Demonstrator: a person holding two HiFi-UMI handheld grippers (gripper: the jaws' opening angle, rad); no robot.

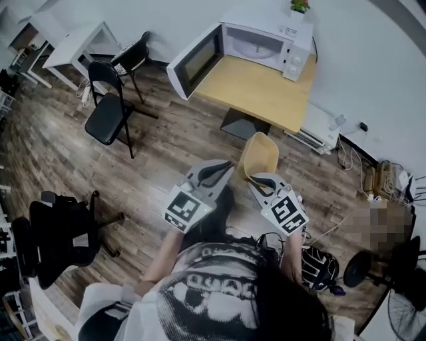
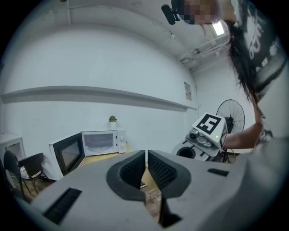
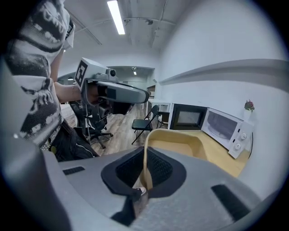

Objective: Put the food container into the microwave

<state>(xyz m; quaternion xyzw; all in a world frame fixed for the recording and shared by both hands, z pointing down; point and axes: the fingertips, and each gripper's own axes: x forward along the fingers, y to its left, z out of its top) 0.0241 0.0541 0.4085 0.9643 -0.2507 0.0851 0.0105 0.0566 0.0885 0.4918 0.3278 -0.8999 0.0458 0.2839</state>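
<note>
A tan food container (image 1: 259,157) hangs in the air in front of me, its near rim pinched in my right gripper (image 1: 257,178). In the right gripper view the container (image 3: 180,140) rises from between the shut jaws. My left gripper (image 1: 225,168) is held beside it, shut and empty, its pads (image 2: 135,170) almost touching. The white microwave (image 1: 258,43) stands at the back of a wooden table (image 1: 266,93) with its door (image 1: 194,61) swung wide open to the left. It also shows in the left gripper view (image 2: 97,143) and the right gripper view (image 3: 226,128).
A black folding chair (image 1: 110,110) stands left of the table. A black office chair (image 1: 56,233) is at my left. A small plant (image 1: 299,6) sits on the microwave. A fan (image 1: 393,293) and cables lie at the right by the wall.
</note>
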